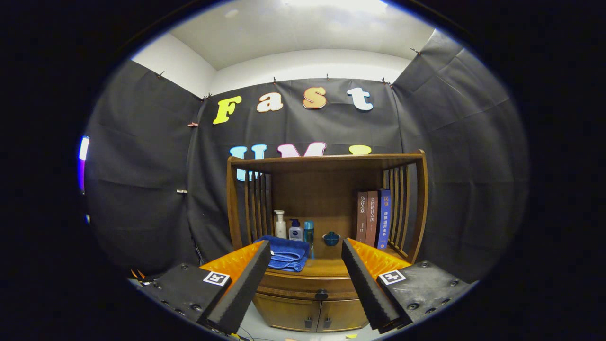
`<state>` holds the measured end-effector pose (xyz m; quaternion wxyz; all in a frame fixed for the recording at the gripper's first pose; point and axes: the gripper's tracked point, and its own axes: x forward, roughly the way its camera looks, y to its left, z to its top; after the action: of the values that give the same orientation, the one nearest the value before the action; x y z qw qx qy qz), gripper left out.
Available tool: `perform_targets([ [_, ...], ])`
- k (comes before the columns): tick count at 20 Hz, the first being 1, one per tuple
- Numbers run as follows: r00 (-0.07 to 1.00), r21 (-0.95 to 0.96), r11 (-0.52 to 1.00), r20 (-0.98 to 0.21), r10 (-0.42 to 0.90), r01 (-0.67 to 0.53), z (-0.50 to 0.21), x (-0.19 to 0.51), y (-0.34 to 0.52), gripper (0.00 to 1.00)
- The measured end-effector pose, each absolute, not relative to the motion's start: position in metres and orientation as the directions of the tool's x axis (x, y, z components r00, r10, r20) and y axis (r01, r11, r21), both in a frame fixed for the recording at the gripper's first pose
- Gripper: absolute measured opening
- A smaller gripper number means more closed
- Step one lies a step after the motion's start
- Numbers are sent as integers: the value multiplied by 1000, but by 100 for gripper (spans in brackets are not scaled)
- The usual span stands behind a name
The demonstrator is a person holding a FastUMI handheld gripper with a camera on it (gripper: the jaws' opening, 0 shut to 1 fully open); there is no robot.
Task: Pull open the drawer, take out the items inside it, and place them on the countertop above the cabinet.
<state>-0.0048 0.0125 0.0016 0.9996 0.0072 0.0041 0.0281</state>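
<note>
A wooden cabinet (326, 199) stands ahead against the booth wall. Its drawer (307, 285) sits closed under the countertop (326, 267), with a dark round knob (321, 294) at its middle. My gripper (305, 251) is open, fingers spread wide, nothing between them. The knob lies ahead of the fingers and between them, some way off. What is inside the drawer is hidden.
On the countertop lie a folded blue towel (286, 254), three small bottles (295, 229), a small blue lidded bowl (331, 238) and three upright books (374, 219). Two lower doors (312, 315) with small handles sit under the drawer. A shelf top (326, 161) roofs the countertop space.
</note>
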Motion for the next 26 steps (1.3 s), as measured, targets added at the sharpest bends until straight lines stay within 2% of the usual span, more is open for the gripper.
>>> perform_targets([
  [26, 999, 13, 1000, -47, 5, -4, -19, -4, -3, 98],
])
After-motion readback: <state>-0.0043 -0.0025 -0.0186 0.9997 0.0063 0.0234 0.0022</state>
